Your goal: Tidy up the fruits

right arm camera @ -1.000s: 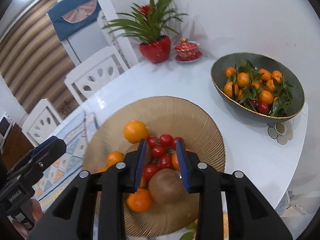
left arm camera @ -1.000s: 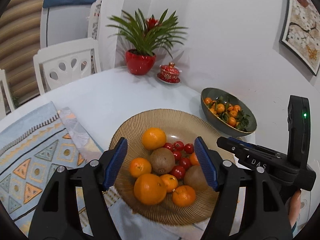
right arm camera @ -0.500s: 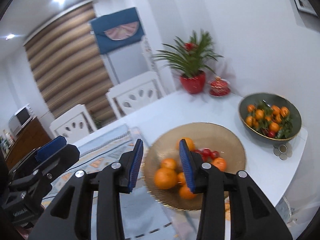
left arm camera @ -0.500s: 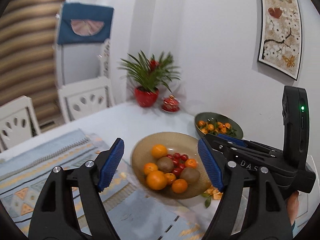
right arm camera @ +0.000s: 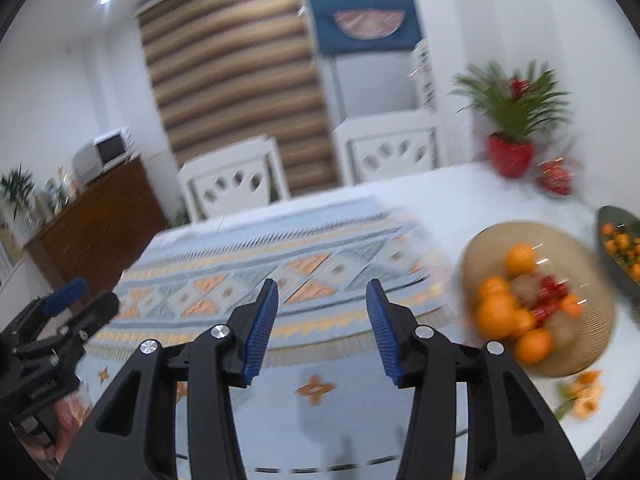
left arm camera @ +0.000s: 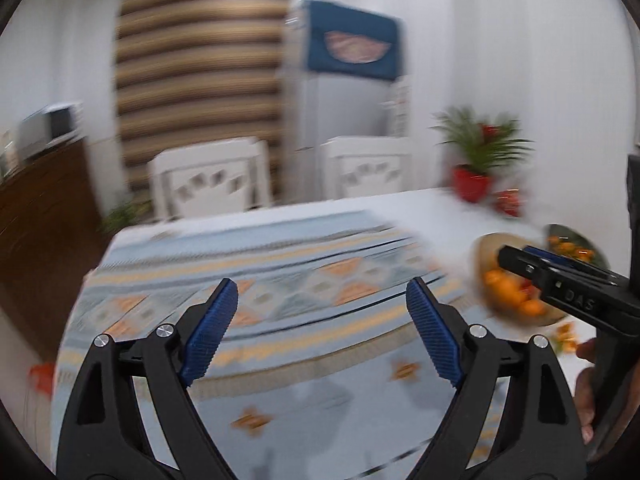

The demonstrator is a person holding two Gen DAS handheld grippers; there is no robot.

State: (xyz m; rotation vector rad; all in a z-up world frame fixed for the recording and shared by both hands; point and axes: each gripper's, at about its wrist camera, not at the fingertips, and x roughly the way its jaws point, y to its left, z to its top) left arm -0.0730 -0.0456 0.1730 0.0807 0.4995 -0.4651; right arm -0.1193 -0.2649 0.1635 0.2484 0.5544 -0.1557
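Observation:
A ribbed tan plate (right arm camera: pixel 592 280) at the right holds several oranges (right arm camera: pixel 494 314), kiwis and small red fruits. It shows again, blurred, as the tan plate (left arm camera: pixel 486 246) in the left wrist view. A dark green bowl (right arm camera: pixel 620 252) of small oranges sits beyond it at the far right edge. My left gripper (left arm camera: pixel 322 320) is open over the patterned cloth with nothing between its fingers. My right gripper (right arm camera: pixel 322 324) is open too, also empty, well left of the plate. Each gripper appears at the edge of the other's view.
A blue patterned cloth (right arm camera: pixel 280 272) covers the near part of the white table (right arm camera: pixel 460 192). A red-potted plant (right arm camera: pixel 510 152) and a small red lidded dish (right arm camera: pixel 556 178) stand at the back right. Two white chairs (right arm camera: pixel 236 188) face the far side. A wooden sideboard (right arm camera: pixel 96 220) stands left.
Both grippers have pulled back and swung left, away from the fruit plate, which now lies at the right of both views. The right gripper's fingers have spread wider. The views are motion-blurred.

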